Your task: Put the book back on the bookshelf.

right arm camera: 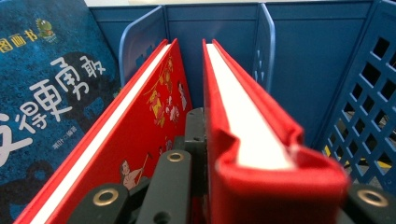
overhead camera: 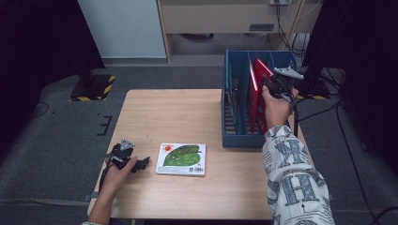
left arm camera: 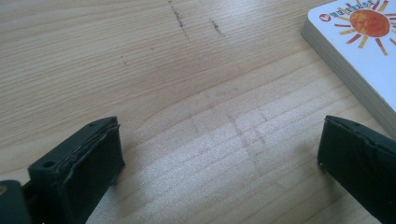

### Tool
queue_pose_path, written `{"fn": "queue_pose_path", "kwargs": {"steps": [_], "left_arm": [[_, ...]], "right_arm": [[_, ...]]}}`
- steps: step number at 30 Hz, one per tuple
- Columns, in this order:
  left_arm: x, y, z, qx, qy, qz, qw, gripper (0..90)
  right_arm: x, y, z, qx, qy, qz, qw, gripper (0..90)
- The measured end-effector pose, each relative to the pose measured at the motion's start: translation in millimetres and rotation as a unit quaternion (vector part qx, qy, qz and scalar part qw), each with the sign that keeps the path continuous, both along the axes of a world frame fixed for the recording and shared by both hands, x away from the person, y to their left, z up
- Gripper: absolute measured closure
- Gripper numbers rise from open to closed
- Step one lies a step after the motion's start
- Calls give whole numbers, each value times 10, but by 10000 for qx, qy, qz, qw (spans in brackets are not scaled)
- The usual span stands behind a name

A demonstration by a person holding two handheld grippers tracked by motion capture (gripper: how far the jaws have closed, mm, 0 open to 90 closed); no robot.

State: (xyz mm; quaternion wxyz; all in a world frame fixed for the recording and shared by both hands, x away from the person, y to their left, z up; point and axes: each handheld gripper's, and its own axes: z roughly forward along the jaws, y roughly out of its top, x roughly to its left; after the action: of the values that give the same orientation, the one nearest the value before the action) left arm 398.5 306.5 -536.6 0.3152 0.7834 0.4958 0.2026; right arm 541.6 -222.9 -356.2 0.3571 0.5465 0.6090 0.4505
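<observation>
Right gripper (overhead camera: 273, 82) is clamped on the top corner of a red hardcover book (overhead camera: 257, 96); in the right gripper view the jaws sit either side of that book (right arm camera: 261, 154), so it's a firm pinch on the cover edge. The book stands upright but tilted in a middle compartment of the blue file rack (overhead camera: 232, 101) at the table's far right corner. Beside it stands a second red book (right arm camera: 135, 135), and a dark blue picture book (right arm camera: 42, 88) stands in the next compartment over. Looks like shelving step: book is mostly in the slot, not yet released. Next move, as I read it: ease it down until it seats on the rack floor, square it against the divider, then open and back straight up so the jaw doesn't drag the neighbouring red book. Left gripper (overhead camera: 126, 159) rests near the table's (overhead camera: 187, 112) near left edge, jaws spread wide and holding nothing, just beside the leaf-cover board book (overhead camera: 181, 159) lying flat near the front edge. That one's likely next; flat on wood, so it needs an edge grab or a slide to the table edge.
</observation>
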Motion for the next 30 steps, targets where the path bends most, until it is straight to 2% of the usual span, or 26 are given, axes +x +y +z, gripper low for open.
{"fn": "queue_pose_path", "kwargs": {"steps": [5, 19, 25, 30], "left_arm": [[1, -1, -1, -3, -6, 0, 10000, 0], [2, -2, -1, 0, -5, -1, 10000, 0], [2, -6, -2, -13, -9, 8, 10000, 0], [3, -8, -2, -12, -9, 5, 10000, 0]], "right_arm": [[10, 15, -16, 33, 24, -4, 10000, 786], [-12, 17, -47, -96, 63, 22, 9999, 786], [-46, 21, -29, -160, 197, -64, 9997, 786], [-80, 47, -18, -267, 312, -22, 9992, 784]]}}
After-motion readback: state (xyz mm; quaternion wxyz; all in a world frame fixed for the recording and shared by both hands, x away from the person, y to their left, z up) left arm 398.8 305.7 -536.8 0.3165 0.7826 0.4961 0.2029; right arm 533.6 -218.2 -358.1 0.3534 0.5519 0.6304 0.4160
